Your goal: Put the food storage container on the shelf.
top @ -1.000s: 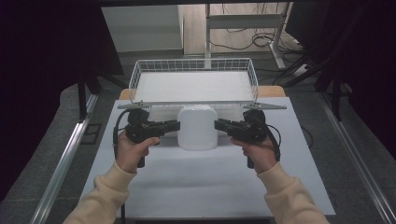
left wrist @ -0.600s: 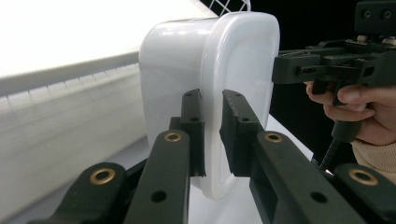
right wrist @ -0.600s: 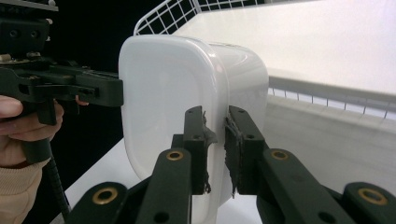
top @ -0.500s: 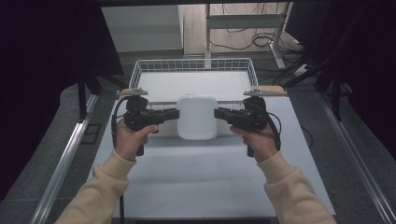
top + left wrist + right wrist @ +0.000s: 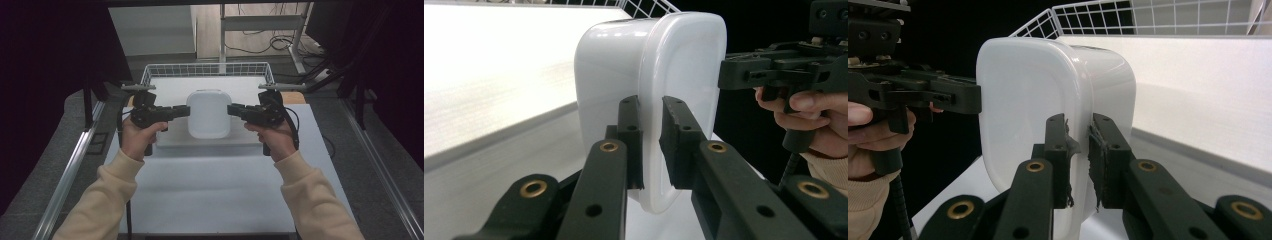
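Container: white plastic tub [image 5: 208, 113] with rounded corners and a lid rim, held up between my two hand-held grippers, over the near edge of the raised white board [image 5: 210, 140] and just in front of the wire basket [image 5: 207, 70].

Left hand-held gripper: my left hand-held gripper [image 5: 182, 111] is pinched onto the tub's left edge. In the left gripper view [image 5: 651, 145] the jaws sit nearly together, with just the thin lip of the tub squeezed between them, one pad on the lid side and one on the body side.

Right hand-held gripper: same deal on the other side. My right hand-held gripper [image 5: 234, 110] clamps the right edge, and in the right gripper view [image 5: 1079, 160] the pads are closed down on the rim, with a bit of frayed pad material hanging off them.

Tilt: in the high view I'm looking at the tub's broad flat face, so it's roughly level between the two grips.

Hands: left hand [image 5: 137, 140] and right hand [image 5: 275, 140] both wrapped around the grips, cream sleeves coming in from the bottom.

Worktop: white worktop [image 5: 210, 195] under everything, the basket sitting at its far end.
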`<state>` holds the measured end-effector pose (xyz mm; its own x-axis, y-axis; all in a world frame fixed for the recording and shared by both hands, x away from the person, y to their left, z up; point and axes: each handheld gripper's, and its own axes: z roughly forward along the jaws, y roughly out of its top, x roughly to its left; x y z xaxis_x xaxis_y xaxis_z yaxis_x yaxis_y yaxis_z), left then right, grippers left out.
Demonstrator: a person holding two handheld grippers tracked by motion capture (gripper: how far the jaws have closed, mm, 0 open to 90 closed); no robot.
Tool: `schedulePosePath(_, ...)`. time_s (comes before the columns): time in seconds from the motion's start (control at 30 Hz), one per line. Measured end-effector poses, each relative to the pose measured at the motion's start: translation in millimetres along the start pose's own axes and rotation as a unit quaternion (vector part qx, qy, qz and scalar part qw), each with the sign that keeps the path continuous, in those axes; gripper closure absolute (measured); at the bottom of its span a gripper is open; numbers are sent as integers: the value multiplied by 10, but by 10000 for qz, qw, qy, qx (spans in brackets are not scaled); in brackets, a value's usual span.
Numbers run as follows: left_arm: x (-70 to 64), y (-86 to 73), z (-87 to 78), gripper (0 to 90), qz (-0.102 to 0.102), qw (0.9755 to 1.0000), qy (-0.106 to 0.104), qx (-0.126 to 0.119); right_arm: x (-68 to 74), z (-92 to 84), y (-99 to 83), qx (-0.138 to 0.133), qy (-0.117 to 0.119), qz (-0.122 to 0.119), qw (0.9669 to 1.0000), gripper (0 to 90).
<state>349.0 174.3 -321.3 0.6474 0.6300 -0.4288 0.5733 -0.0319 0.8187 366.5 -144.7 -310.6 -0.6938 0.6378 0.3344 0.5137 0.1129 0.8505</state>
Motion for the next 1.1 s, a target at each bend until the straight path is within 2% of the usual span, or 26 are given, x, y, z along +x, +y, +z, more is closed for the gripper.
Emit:
schedulePosePath(0.57, 77, 330, 11, 799, 111, 9999, 16, -22, -73, 46, 319, -36, 28, -65, 10000, 791)
schedulePosePath(1.1, 272, 618, 103, 800, 57, 10000, -36, -22, -227, 168, 617, 25, 24, -22, 10000, 792)
